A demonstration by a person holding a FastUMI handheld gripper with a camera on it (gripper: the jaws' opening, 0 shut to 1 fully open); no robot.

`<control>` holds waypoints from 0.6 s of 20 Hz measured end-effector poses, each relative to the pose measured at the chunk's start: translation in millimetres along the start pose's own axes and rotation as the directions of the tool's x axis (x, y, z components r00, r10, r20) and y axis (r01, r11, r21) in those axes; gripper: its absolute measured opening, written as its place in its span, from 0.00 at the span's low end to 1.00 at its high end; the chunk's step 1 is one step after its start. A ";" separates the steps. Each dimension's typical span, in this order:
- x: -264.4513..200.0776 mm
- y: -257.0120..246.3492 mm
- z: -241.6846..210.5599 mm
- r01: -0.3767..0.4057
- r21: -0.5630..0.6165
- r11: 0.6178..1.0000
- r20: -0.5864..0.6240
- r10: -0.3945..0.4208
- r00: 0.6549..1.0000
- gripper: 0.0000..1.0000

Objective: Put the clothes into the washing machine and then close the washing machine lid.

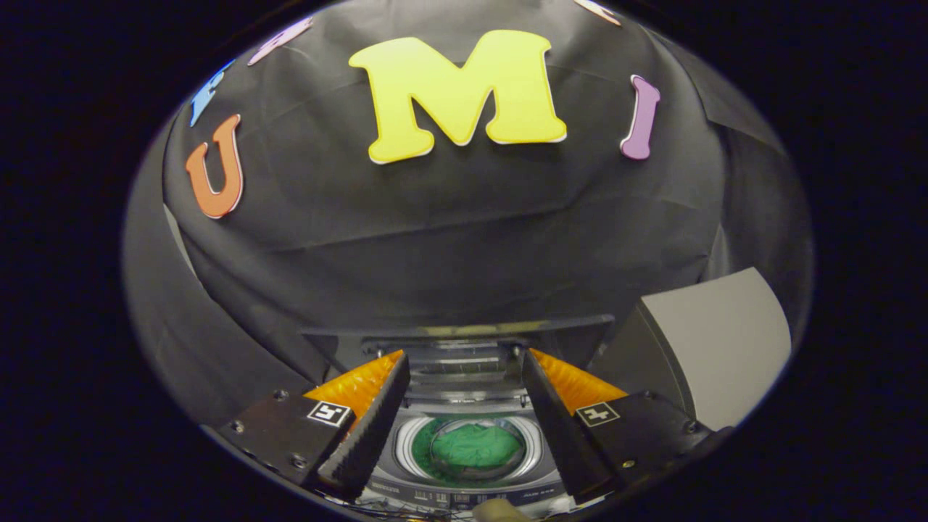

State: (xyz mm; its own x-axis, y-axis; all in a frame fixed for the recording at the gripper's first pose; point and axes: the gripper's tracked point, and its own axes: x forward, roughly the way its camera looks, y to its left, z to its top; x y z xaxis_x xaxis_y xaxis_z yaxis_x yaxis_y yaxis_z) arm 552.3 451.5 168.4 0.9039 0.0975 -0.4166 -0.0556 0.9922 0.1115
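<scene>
The claw (pixel 464 362) stands wide and empty; below between its fingers, green clothes (pixel 475 446) lie inside the washing machine (pixel 467 489); its lid (pixel 457 330) stands raised.

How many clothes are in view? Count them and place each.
1: a green cloth in the washer drum, seen between the open tool fingers, lid raised beyond. More may lie beneath.

A pale grey box (pixel 714 341) stands on the right, close by, its flat top catching the light (its near side falls in shadow). Black cloth (pixel 435 239) hangs creased across the far side
</scene>
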 end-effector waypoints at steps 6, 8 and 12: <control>35.9 13.4 26.8 0.023 -0.023 0.999 -0.021 -0.024 0.999 0.98; 49.3 15.0 29.9 0.038 -0.038 0.999 -0.036 -0.039 0.999 0.98; 64.2 19.2 27.0 0.048 -0.050 0.998 -0.068 -0.051 0.996 0.98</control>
State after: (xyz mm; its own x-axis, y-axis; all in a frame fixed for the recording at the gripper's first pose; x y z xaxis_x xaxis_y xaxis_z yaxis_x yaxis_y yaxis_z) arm 620.7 474.7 168.2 0.8748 0.0518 -0.4817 -0.0337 0.9984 0.0463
